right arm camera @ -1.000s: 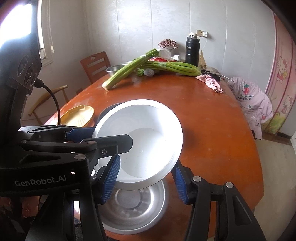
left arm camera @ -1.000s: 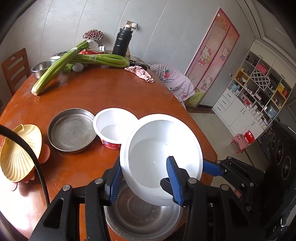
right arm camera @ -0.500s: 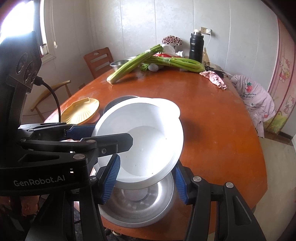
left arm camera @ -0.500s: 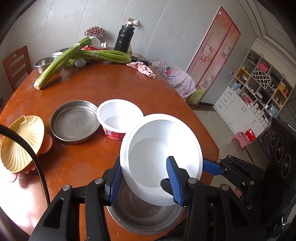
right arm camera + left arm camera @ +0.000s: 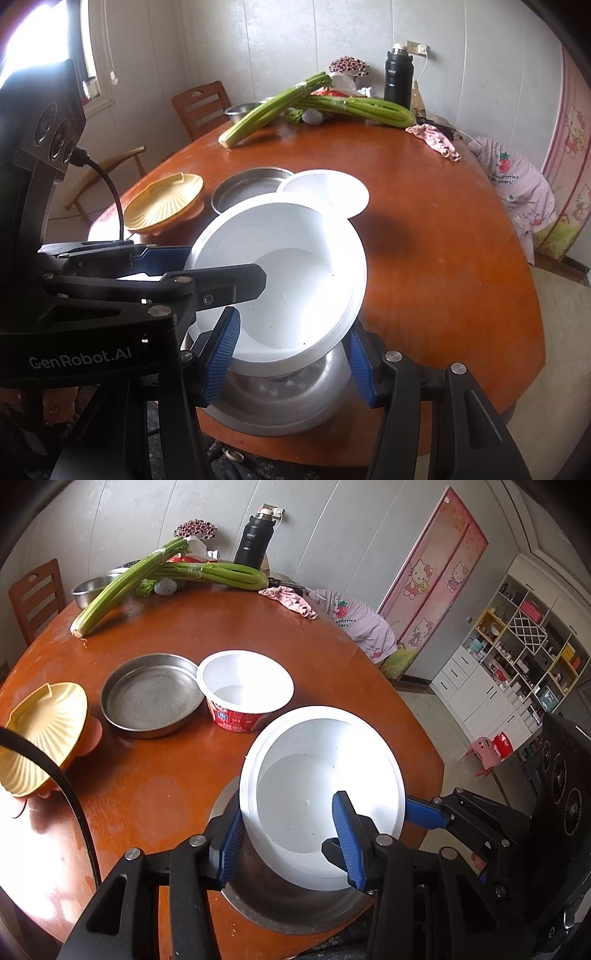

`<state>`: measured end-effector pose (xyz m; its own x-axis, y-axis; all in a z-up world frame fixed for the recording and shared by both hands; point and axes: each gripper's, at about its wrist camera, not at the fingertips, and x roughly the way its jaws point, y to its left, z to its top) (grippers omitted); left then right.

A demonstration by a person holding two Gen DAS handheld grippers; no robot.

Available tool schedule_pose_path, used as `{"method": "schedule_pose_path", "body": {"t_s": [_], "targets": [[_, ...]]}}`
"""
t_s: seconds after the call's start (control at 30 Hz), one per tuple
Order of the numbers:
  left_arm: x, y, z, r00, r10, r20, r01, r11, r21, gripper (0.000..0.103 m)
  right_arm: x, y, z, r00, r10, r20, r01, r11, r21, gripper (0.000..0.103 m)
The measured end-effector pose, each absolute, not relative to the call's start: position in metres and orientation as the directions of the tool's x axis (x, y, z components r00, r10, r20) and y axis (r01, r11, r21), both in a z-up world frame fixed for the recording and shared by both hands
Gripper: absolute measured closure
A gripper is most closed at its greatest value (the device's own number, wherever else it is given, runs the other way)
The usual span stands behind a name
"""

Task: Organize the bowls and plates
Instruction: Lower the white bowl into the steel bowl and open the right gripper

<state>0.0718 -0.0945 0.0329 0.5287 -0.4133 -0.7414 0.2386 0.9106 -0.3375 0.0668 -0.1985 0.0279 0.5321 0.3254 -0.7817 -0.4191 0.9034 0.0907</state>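
Both claws pinch the white bowl [image 5: 321, 794]: the left claw [image 5: 290, 840] grips its near rim, the right claw [image 5: 291, 356] its other side. The bowl tilts just above the steel basin [image 5: 280, 402] at the desk [image 5: 177, 786] edge.

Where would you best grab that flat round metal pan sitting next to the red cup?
The metal pan is probably best taken by its low upright rim, one finger inside and one outside, coming down on its bare near-left edge; the red cup touches the right side.
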Motion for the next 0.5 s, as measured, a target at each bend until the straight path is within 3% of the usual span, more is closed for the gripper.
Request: {"method": "schedule_pose_path", "body": {"t_s": [0.5], "targets": [[0.068, -0.100, 0.013, 0.492, -0.403, -0.772, 0.228, 0.915, -0.332, 0.057, 0.067, -0.201, 0.008, 0.493, 0.327, -0.806, -0.412, 0.904, 0.115, 0.045]]}}
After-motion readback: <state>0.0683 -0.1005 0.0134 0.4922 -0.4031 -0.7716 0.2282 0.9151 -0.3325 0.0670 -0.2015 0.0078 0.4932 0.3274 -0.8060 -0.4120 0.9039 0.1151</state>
